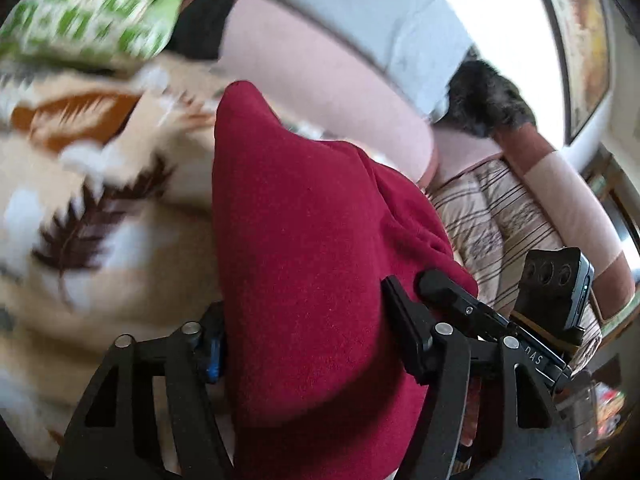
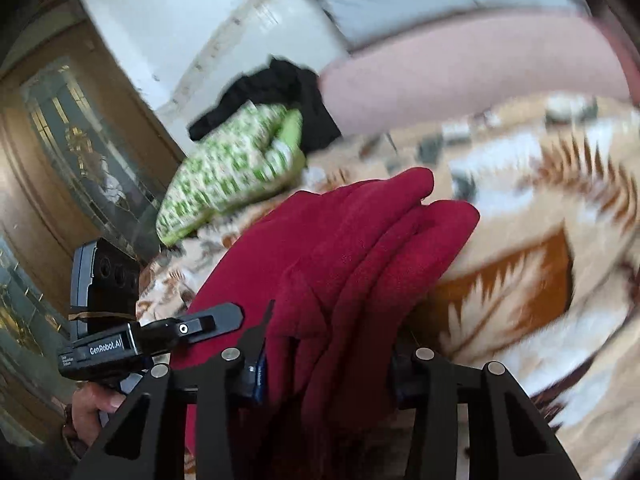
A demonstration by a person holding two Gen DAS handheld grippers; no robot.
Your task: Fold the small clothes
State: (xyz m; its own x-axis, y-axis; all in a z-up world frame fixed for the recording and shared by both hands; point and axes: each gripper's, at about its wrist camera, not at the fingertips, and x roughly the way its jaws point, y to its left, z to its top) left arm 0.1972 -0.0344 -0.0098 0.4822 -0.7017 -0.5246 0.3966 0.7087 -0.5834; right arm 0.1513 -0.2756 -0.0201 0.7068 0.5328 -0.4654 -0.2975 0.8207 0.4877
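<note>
A dark red fleece garment (image 1: 304,248) hangs bunched between the fingers of my left gripper (image 1: 304,344), which is shut on it. In the right wrist view the same red garment (image 2: 360,260) is gathered in folds between the fingers of my right gripper (image 2: 328,376), also shut on it. Both grippers hold the cloth above a beige blanket with brown leaf print (image 1: 100,208), also visible in the right wrist view (image 2: 540,280). The right gripper's body (image 1: 552,300) shows at the right of the left wrist view; the left gripper's body (image 2: 108,320) shows at the left of the right wrist view.
A green-and-white patterned cloth (image 2: 232,176) and a black garment (image 2: 280,92) lie on the bed beyond the red one. A pink pillow (image 1: 320,80) and a grey one (image 1: 380,12) lie at the back. A wooden glazed door (image 2: 80,140) stands left.
</note>
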